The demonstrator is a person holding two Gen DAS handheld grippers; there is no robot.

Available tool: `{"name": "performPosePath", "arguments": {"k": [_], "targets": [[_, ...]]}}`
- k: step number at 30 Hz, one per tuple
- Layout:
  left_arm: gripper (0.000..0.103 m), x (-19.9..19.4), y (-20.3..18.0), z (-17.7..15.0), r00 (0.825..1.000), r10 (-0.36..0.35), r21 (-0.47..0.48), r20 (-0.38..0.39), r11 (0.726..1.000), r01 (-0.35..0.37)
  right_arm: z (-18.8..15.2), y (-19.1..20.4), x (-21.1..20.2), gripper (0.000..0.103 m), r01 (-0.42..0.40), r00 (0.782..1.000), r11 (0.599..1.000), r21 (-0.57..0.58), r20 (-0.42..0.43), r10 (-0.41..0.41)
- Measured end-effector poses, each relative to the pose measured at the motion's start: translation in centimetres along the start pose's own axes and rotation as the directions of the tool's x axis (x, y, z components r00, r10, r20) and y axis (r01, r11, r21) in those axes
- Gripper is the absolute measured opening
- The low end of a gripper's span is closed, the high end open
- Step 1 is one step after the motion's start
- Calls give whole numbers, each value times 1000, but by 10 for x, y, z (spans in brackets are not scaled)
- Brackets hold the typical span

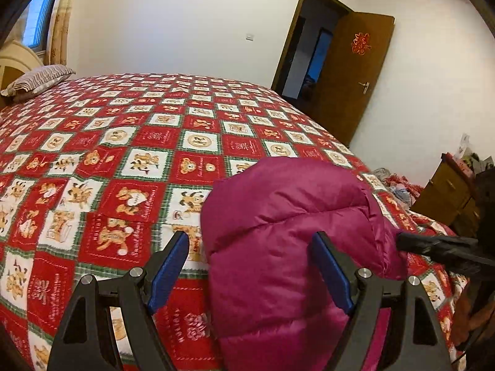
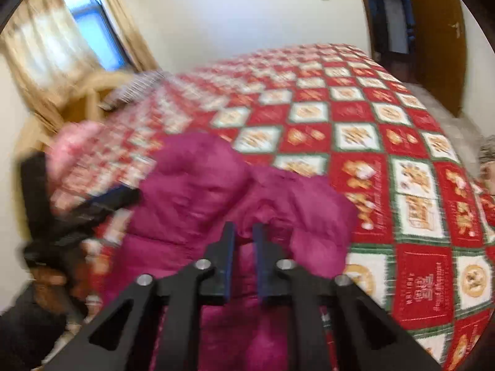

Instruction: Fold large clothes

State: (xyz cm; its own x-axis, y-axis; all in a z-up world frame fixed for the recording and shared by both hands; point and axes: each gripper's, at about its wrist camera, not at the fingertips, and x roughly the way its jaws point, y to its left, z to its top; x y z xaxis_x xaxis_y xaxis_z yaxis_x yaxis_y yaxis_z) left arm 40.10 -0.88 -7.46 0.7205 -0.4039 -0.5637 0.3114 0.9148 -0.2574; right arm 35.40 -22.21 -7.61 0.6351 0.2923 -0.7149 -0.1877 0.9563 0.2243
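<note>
A magenta puffer jacket [image 1: 287,225] lies bunched on the near edge of the bed; it also shows in the right wrist view [image 2: 216,191], which is blurred. My left gripper [image 1: 252,241] is open, its blue pads either side of the jacket's left part, holding nothing. My right gripper [image 2: 245,232] has its jaws nearly closed with a fold of the jacket between them; it shows in the left wrist view [image 1: 411,244] pressed into the jacket's right side. The left gripper appears in the right wrist view [image 2: 117,198] at the jacket's left.
The bed carries a red, white and green teddy-bear quilt [image 1: 139,142]. A striped pillow [image 1: 40,78] lies at the headboard. An open brown door [image 1: 355,71] is behind the bed. A wooden cabinet [image 1: 448,194] stands at right. A curtained window [image 2: 83,27] is by the headboard.
</note>
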Motion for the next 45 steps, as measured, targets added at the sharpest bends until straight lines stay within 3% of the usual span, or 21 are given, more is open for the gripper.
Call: {"name": "performPosePath", "arguments": {"k": [2, 4, 6, 15, 21, 22, 25, 29, 34, 36, 37, 41, 45], "targets": [[81, 11, -9, -2, 1000, -11, 15, -15, 1000, 11, -10, -22, 10, 12, 23, 999, 998, 64, -28, -21], [81, 24, -18, -2, 1000, -7, 53, -29, 999, 8, -22, -41, 18, 11, -9, 999, 989, 146, -37, 15], [81, 33, -32, -6, 998, 38, 114, -43, 993, -33, -29, -52, 22, 7, -19, 999, 983, 184, -37, 26], [89, 69, -54, -24, 982, 165, 239, -93, 961, -139, -46, -71, 34, 0, -22, 999, 968, 248, -30, 30], [94, 80, -47, -30, 976, 179, 226, -124, 963, -148, -36, -70, 27, 0, 7, 997, 967, 256, -77, 13], [94, 79, -48, -31, 975, 186, 229, -120, 961, -155, -30, -69, 19, 5, 33, 997, 963, 266, -80, -12], [94, 77, -53, -32, 971, 217, 246, -100, 951, -187, -10, -60, -15, 14, 40, 999, 942, 333, -31, -32], [96, 76, -55, -32, 965, 244, 249, -94, 944, -214, 12, -29, -50, 14, -84, 996, 895, 439, 71, 59], [96, 73, -56, -33, 960, 266, 247, -86, 939, -238, 24, 8, -45, 16, -100, 984, 874, 476, 177, 16], [96, 73, -55, -33, 959, 269, 244, -86, 939, -242, 19, 7, -27, 16, -52, 987, 864, 501, 160, -33], [96, 73, -55, -33, 959, 269, 242, -86, 940, -241, 12, 4, -17, 17, 9, 985, 859, 512, 143, -96], [96, 71, -52, -32, 965, 247, 221, -90, 950, -223, -11, -17, 14, 19, 219, 955, 854, 472, 75, -286], [96, 68, -43, -28, 980, 169, 162, -106, 975, -151, -33, -42, 24, 15, 231, 950, 849, 475, 78, -302]]}}
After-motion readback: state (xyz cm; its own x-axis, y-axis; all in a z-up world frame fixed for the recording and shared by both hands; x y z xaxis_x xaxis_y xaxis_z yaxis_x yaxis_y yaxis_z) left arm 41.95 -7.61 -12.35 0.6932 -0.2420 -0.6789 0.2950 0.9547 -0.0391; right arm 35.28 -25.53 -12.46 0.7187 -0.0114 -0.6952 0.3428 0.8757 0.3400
